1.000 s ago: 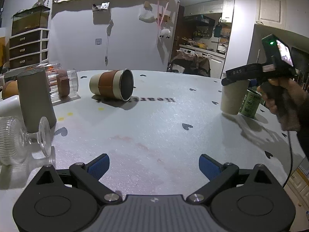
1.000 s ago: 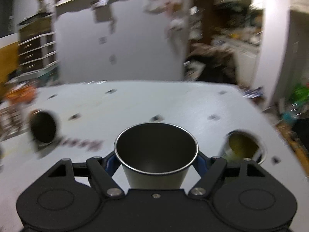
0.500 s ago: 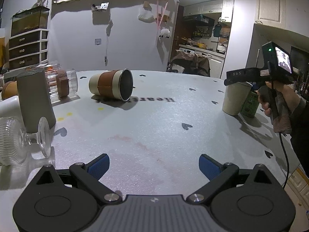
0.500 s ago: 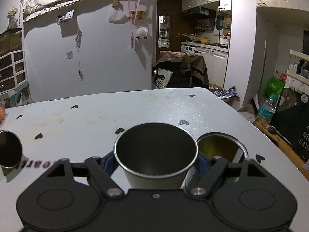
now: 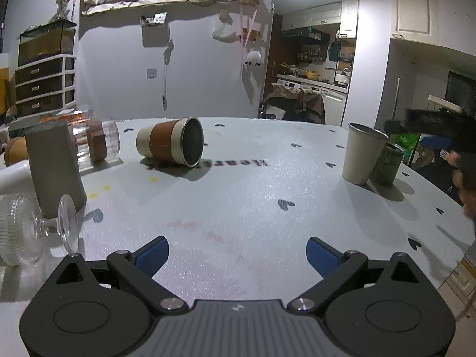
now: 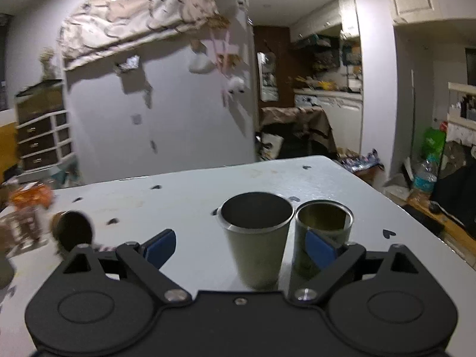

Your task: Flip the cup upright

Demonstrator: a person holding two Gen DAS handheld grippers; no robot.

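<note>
A cream cup [image 5: 363, 156] stands upright at the table's right side, next to a green cup [image 5: 388, 165]. In the right wrist view the cream cup [image 6: 255, 241] stands free between the open jaws of my right gripper [image 6: 241, 247], with the green cup [image 6: 324, 226] to its right. A cream and brown cup [image 5: 169, 145] lies on its side at the far middle of the table; it also shows in the right wrist view [image 6: 73, 232]. My left gripper [image 5: 236, 255] is open and empty above the near table.
A tall grey cup [image 5: 53, 166] stands upside down at the left. A clear stemmed glass [image 5: 32, 232] lies on its side near it. A clear jar [image 5: 95, 141] lies behind. The table edge [image 5: 452, 255] runs along the right.
My right gripper has opened, let go of the cream cup and drawn back from it. The cup now stands on the table. My left gripper has not moved.
</note>
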